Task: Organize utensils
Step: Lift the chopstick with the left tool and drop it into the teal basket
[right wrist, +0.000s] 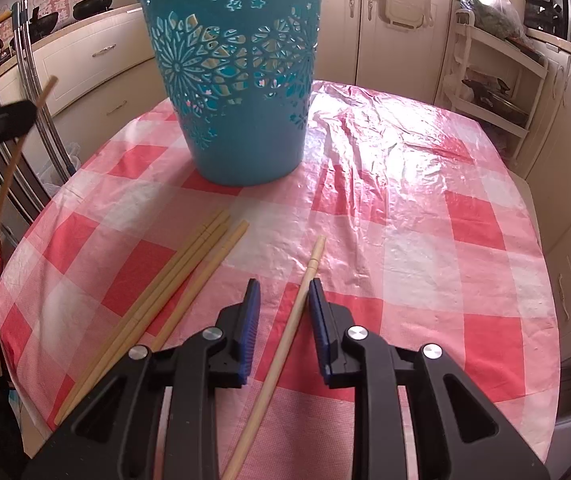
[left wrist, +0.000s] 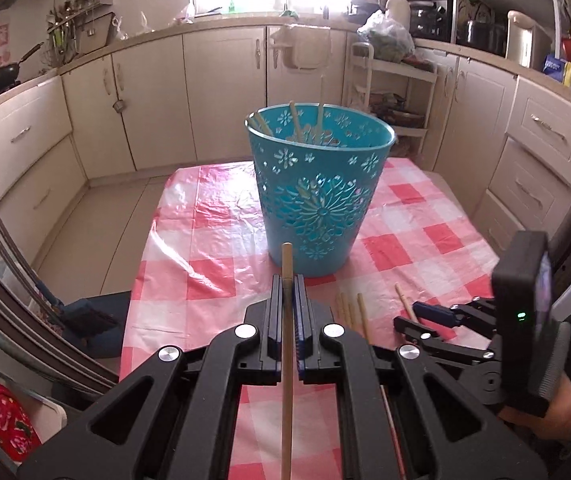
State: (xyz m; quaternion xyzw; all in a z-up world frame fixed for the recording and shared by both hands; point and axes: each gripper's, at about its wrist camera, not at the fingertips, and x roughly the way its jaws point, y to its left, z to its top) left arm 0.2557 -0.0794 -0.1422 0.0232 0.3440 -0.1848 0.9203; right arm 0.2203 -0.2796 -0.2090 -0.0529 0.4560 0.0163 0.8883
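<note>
A teal cut-out basket (left wrist: 317, 184) stands on the red-and-white checked table and holds a few wooden chopsticks (left wrist: 295, 120). My left gripper (left wrist: 287, 280) is shut on one wooden chopstick (left wrist: 286, 336), held above the table in front of the basket. My right gripper (right wrist: 283, 288) is open, low over the table, with a single chopstick (right wrist: 285, 336) lying between its fingers. Several more chopsticks (right wrist: 173, 284) lie to its left. The basket also shows in the right wrist view (right wrist: 237, 80). The right gripper appears in the left wrist view (left wrist: 417, 320).
The table (right wrist: 425, 200) is covered in crinkled plastic cloth. Kitchen cabinets (left wrist: 221, 92) ring the room, and a white rack (right wrist: 493, 80) stands behind the table. The table's edges fall off at left and right.
</note>
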